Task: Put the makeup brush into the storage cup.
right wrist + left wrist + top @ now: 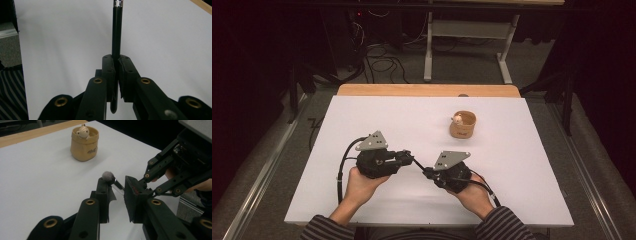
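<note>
Right gripper [115,75] clamping black pen [116,32]; left gripper [117,195] jaws standing apart around pen's fluffy tip [108,175], not pressing; beige pouch [462,124] sitting well apart.

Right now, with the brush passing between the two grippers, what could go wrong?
The left gripper has a gap between its pads, with the brush lying against one pad only; if the right gripper lets go early, it could drop onto the table. Both grippers' tips sit close and could knock together.
</note>
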The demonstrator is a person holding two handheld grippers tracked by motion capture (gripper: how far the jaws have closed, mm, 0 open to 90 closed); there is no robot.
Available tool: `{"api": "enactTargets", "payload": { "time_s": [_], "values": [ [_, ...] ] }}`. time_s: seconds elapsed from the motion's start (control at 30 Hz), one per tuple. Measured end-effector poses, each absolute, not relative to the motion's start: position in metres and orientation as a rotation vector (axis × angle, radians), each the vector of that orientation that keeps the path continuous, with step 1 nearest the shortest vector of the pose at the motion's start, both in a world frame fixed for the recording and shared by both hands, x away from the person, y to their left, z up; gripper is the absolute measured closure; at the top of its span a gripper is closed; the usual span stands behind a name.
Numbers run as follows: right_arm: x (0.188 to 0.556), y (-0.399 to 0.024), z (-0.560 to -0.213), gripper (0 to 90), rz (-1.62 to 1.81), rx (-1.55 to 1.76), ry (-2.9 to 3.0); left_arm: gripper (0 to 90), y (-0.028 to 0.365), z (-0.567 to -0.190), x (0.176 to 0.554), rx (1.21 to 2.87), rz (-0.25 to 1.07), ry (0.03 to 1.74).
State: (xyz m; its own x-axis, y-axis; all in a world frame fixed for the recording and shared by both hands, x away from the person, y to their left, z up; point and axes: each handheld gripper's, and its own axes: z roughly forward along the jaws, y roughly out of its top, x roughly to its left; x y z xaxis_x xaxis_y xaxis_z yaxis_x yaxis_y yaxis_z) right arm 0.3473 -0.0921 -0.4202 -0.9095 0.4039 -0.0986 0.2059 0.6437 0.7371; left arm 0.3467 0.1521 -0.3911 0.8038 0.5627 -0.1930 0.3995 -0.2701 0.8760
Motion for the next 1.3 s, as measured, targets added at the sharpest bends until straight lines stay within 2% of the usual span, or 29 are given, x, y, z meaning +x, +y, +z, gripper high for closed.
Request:
{"api": "enactTargets", "payload": {
  "time_s": [0.37, 0.57, 1.07, 1.3],
  "values": [
    [0.35, -0.083, -0.423, 84.5, 1.107, 0.465, 2.624, 83.2, 0.149, -0.385, 0.345, 1.897, 0.124, 0.654],
    [0.351, -0.081, -0.417, 78.4, 1.174, 0.487, 2.608, 83.4, 0.146, -0.383, 0.342, 1.919, 0.14, 0.637],
    [0.352, -0.074, -0.402, 85.8, 1.199, 0.468, 2.64, 82.5, 0.145, -0.382, 0.343, 1.919, 0.122, 0.629],
    [0.351, -0.077, -0.4, 86.0, 1.21, 0.468, 2.642, 58.4, 0.144, -0.381, 0.342, 1.914, 0.135, 0.63]
  ]
}}
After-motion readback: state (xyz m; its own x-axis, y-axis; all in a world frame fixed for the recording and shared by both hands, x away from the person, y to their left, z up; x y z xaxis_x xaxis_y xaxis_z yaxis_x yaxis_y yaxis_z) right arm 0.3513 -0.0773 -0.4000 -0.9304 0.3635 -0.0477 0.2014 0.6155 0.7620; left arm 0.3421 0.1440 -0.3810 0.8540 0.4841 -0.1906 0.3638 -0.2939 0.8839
